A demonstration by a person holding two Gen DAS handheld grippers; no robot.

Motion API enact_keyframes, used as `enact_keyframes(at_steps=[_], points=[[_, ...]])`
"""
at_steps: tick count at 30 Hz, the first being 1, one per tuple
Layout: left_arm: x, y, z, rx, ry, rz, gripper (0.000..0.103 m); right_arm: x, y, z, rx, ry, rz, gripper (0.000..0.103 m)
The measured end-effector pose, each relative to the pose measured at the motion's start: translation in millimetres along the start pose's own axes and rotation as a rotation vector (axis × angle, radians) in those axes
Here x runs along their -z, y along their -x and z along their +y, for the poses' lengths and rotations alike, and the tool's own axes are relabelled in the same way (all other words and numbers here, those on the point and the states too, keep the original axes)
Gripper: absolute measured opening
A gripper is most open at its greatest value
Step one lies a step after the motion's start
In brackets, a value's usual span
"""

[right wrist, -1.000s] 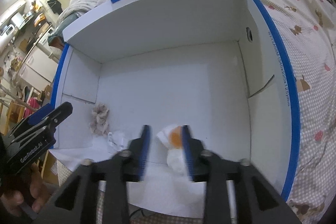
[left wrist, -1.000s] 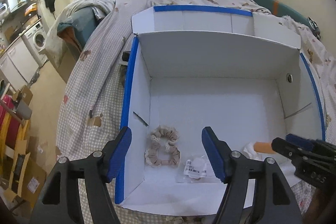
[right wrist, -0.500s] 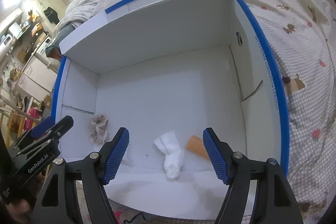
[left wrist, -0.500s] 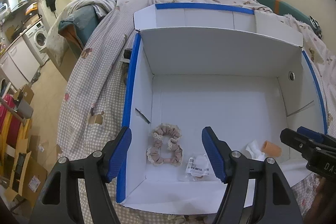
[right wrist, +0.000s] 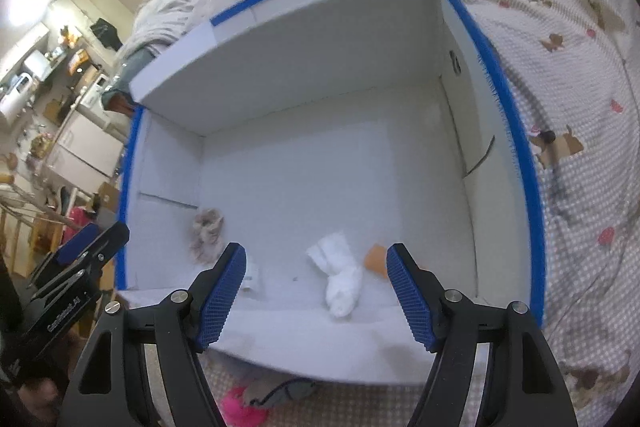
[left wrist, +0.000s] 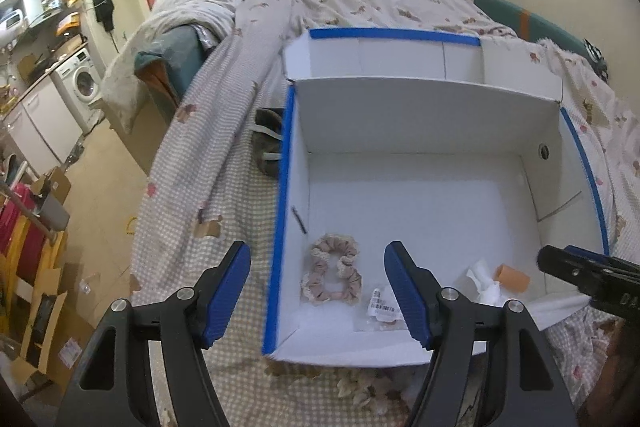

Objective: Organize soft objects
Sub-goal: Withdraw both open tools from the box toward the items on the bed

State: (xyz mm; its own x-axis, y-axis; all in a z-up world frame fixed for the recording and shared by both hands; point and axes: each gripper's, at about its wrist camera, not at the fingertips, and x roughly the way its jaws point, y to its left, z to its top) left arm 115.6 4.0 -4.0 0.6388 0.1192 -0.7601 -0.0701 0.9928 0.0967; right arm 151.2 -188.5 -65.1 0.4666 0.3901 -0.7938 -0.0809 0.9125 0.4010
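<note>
A white cardboard box with blue-taped edges lies open on the bed. Inside near the front are a pink lace-trimmed scrunchie, a small clear packet with a label, a white cloth and an orange piece. My left gripper is open and empty above the box's front left corner. My right gripper is open and empty above the front edge, over the white cloth.
A checked bedspread with bear prints covers the bed around the box. A dark grey item lies beside the box's left wall. A pink fluffy thing and a grey item lie in front of the box. Cardboard and furniture stand on the floor at left.
My right gripper let go of the white cloth and orange piece inside the box, opened wide and drew back. My left gripper pulled back and left a little.
</note>
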Motion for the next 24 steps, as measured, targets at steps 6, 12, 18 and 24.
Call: enact_keyframes(at_steps=[6,12,18,24], points=[[19,13,22,-0.034,0.034,0.022,0.067,18,14,0,-0.08,-0.029,0.003,0.077],[35,22,41,-0.051,0.092,0.044,0.067,37,25,13,-0.056,0.038,-0.029,0.077],[49,24,49,-0.051,0.12,0.078,0.067,55,36,17,-0.061,0.063,-0.035,0.077],[60,16,61,-0.061,0.142,0.11,0.067,69,29,3,-0.067,0.018,0.029,0.077]])
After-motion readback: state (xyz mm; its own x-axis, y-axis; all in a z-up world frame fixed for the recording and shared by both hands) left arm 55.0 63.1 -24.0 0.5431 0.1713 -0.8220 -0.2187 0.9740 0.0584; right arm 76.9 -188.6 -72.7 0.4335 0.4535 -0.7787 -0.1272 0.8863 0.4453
